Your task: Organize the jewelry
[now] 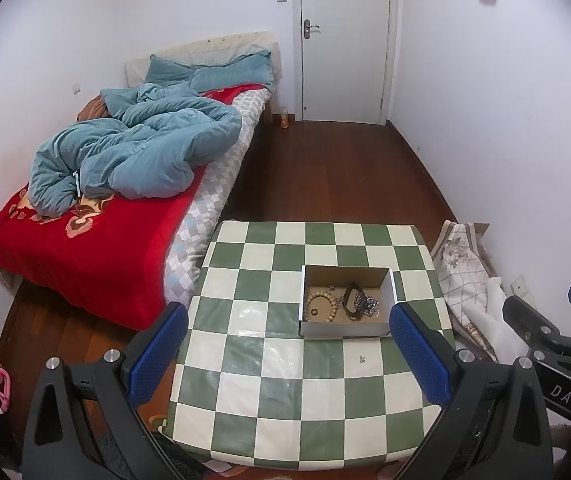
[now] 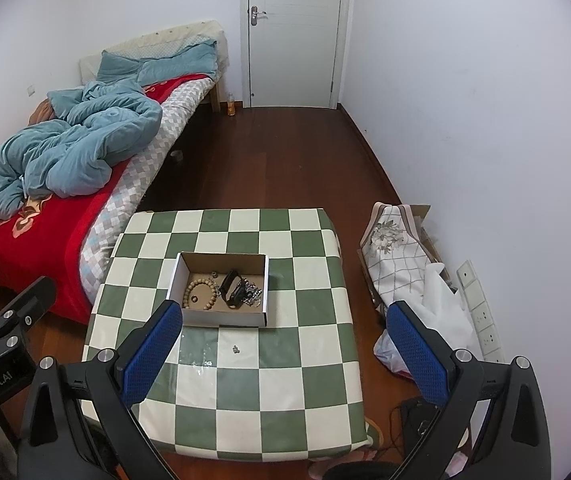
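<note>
Small bedroom: white walls, closed door at top centre, dark wood floor, unmade bed (image 1: 125,184) with a blue duvet over a red blanket at left. A counter (image 1: 245,400) under green-and-cream checked oilcloth fills the lower middle of both views. On it sits an open cardboard box (image 1: 345,334), long axis running left-right in frame, already holding a wooden bead bracelet (image 1: 321,306) at its left, a black strap-like band (image 1: 352,302) at centre and a tangle of dark metallic pieces (image 1: 370,304) at right; items too small to name further. One small metallic piece (image 1: 362,358), possibly an earring or charm, lies loose on the oilcloth just below the box's near wall, apart from it; too small to read an axis or heading. Left tongs (image 1: 289,354) spread wide, empty, held above the counter's near half. Right tongs (image 2: 285,354) also spread wide, empty, similar height; the loose piece (image 2: 236,348) lies left of their midline. Judgement: the loose piece is what remains to go in the box. Risks: it is tiny and flat on slick oilcloth, so broad pads may skid it away or off the edge; a high closure would miss it; a low one could snag the cloth; a nudge against the light box could shift it.
</note>
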Demonstrator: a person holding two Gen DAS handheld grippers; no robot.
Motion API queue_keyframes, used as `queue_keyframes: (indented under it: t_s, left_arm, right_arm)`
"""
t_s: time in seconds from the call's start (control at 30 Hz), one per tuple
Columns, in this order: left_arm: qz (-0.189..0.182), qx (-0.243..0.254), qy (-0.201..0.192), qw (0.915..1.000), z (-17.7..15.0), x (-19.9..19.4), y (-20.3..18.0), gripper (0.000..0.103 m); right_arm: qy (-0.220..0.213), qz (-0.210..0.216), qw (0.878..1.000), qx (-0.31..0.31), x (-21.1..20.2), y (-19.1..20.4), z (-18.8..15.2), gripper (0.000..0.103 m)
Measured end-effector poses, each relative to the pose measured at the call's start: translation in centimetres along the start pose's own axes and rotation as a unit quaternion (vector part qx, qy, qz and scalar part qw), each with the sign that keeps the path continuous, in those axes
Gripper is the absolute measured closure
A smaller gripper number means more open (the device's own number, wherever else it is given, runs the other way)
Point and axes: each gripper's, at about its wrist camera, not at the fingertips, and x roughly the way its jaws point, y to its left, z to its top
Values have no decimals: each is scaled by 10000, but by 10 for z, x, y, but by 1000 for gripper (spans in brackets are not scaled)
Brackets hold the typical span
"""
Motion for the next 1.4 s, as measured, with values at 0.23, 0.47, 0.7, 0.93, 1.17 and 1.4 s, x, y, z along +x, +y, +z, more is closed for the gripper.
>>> queue_keyframes:
  t_s: [0.23, 0.47, 0.7, 0.93, 1.17, 1.4]
  left_arm:
    - [16, -8, -11, 10000, -3, -3, 1, 0]
    - [54, -7, -57, 10000, -2, -4, 4, 0]
    - [94, -9, -106, 9999, -2, -6, 6, 0]
    - [89, -8, -112, 9999, -2, -7, 6, 0]
    - [71, -17, -113, 9999, 0, -10, 5, 0]
    - [85, 0, -129, 9999, 2, -11, 2, 0]
  right_arm:
    - [11, 30, 10000, 16, -2, -1, -2, 0]
    - [-17, -11, 10000, 28, -4, 0, -4, 0]
    - [-30, -5, 10000, 16, -5, 1, -3, 0]
    - [-40, 2, 10000, 21, -6, 1, -3, 0]
    - [-69, -15, 10000, 59, -9, 0, -1, 0]
    - [-43, -15, 10000, 51, -9, -4, 0, 0]
